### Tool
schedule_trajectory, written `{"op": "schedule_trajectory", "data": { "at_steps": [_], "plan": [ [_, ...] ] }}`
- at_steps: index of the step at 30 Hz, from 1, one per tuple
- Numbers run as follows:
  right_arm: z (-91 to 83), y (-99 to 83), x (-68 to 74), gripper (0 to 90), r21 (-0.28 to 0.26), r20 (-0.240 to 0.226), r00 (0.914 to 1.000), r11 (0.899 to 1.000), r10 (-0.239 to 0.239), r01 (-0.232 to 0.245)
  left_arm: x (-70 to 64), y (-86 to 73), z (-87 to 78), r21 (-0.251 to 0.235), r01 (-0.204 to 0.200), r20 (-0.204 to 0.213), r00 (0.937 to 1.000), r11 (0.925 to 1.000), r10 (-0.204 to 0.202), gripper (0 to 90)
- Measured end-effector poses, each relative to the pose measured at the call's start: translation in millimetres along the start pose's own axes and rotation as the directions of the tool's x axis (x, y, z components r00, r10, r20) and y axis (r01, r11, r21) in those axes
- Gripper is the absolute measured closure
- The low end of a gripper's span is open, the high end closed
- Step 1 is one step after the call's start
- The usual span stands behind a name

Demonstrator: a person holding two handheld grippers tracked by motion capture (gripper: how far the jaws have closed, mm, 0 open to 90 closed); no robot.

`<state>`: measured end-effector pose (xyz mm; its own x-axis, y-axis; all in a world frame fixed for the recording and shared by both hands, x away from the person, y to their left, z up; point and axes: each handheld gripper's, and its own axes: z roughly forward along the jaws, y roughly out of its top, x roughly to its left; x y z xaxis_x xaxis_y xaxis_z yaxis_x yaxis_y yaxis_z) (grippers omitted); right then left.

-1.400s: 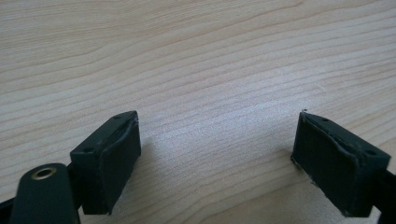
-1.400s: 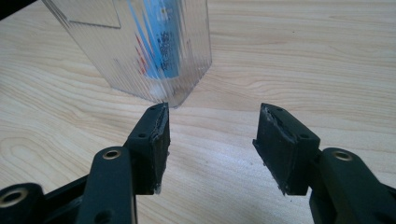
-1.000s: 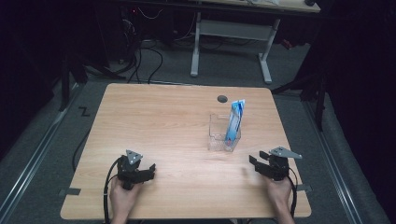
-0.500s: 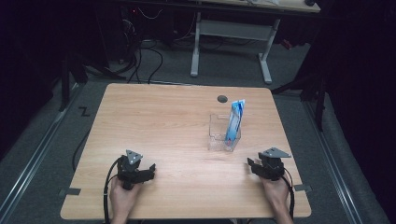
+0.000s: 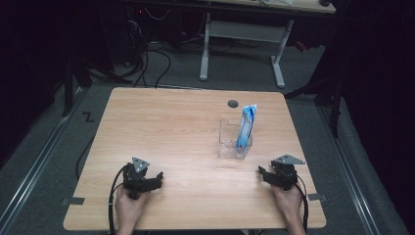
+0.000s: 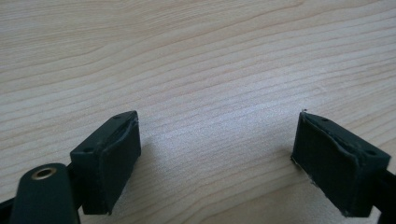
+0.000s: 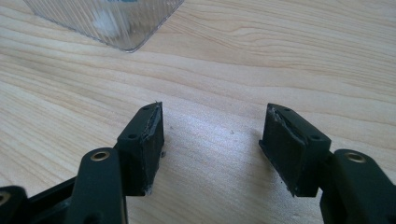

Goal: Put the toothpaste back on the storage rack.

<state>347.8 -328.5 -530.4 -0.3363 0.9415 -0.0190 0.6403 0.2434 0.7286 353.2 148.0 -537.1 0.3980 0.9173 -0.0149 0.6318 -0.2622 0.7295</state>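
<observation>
We see the left gripper (image 5: pixel 157 179) and the right gripper (image 5: pixel 262 172) resting low at the near corners of the wooden surface (image 5: pixel 171 127), both with jaws spread on nothing, while a clear holder (image 5: pixel 230 142) with a blue packet (image 5: pixel 245 126) upright inside stands near the right gripper.

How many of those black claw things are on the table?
2. The left gripper is near the table's front left, the right gripper near its front right; both are hand-held with jaws open.
</observation>
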Motion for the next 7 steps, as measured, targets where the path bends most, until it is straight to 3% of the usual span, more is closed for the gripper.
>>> {"op": "schedule_trajectory", "data": {
  "at_steps": [7],
  "plan": [
    [0.0, 0.0, -0.1, 38.1, 0.0, -0.002, 1.0, 1.0, 0.0, 0.0, -0.2, 0.1, 0.1, 0.0, 0.0, 0.0, 1.0, 1.0, 0.0, 15.5]
  ]
}}
